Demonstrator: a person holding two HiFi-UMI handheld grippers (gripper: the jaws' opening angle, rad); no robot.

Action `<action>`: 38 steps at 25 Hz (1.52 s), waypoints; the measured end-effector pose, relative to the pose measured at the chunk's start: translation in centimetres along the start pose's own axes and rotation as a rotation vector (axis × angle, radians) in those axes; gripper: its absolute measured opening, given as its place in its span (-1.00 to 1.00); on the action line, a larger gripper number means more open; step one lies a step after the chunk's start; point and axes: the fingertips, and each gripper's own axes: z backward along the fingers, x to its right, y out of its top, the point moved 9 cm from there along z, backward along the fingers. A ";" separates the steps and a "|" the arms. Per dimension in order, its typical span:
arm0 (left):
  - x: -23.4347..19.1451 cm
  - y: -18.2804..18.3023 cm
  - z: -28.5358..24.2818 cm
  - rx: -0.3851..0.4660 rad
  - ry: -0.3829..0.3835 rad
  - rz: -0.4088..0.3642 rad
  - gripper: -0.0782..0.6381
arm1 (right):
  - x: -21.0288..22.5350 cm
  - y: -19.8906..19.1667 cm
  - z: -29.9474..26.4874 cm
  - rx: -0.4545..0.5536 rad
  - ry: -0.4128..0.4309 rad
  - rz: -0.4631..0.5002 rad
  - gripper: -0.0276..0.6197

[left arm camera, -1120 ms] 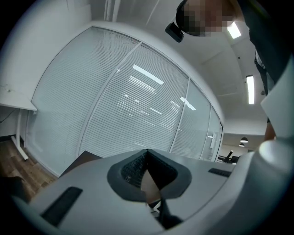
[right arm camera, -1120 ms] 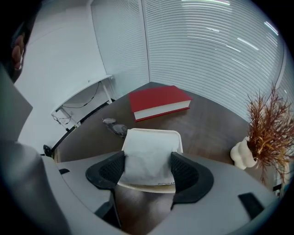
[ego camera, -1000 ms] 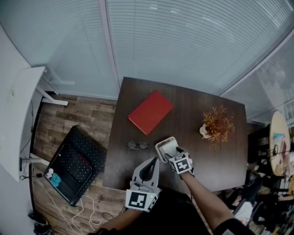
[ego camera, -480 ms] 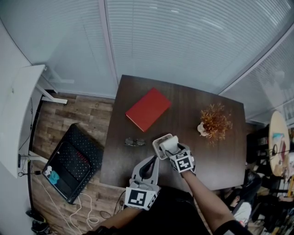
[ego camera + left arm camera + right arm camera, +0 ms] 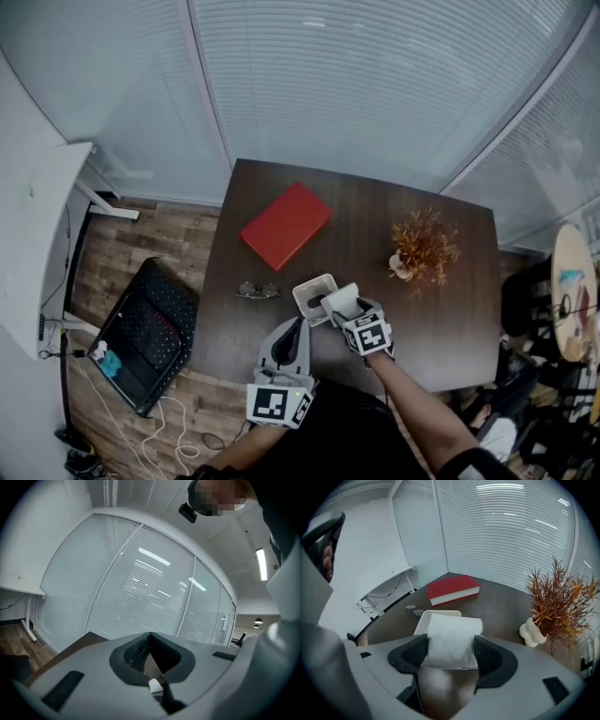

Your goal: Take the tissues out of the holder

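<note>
- Right gripper (image 5: 451,644): jaws wide, pads clamped on the 2 long sides of the tissues (image 5: 342,300). The side grip makes sense, since a soft pack gets squeezed flat rather than crushed at the ends.
- The gripper points steeply down, which suits a lift out of an open-top box.
- Tissues: 1 white pack in the right jaws, raised above the table (image 5: 450,328) and just to the right of the holder (image 5: 424,619). The holder's inside shows dark in the head view, so I judge the pack out or all but clear of the rim.
- Holder: 1 white open-top box, upright near the front edge of the table, between the 2 grippers' tips.
- Left gripper (image 5: 150,641): jaws closed tip to tip, holding nothing. It points level at the holder's near side, with the tips just beside it; contact can't be confirmed. Probably parked there to stop the light box following the pack up.
- Book (image 5: 286,225): 1, red, lying flat at the back left, well apart from the work.
- Glasses (image 5: 255,291): 1 pair, just left of the holder and not touching it.
- Plant (image 5: 422,248): 1 dried orange sprig in a white vase, to the right and well apart from the holder.
- Count: 2 grippers, 1 pack, 1 holder, 1 book, 1 pair of glasses, 1 plant. No 2nd pack seen.
</note>
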 end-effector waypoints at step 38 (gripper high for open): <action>7.6 -3.8 -3.3 -0.100 -0.082 -0.056 -0.79 | 8.9 -8.4 0.8 -0.084 -0.054 -0.118 0.08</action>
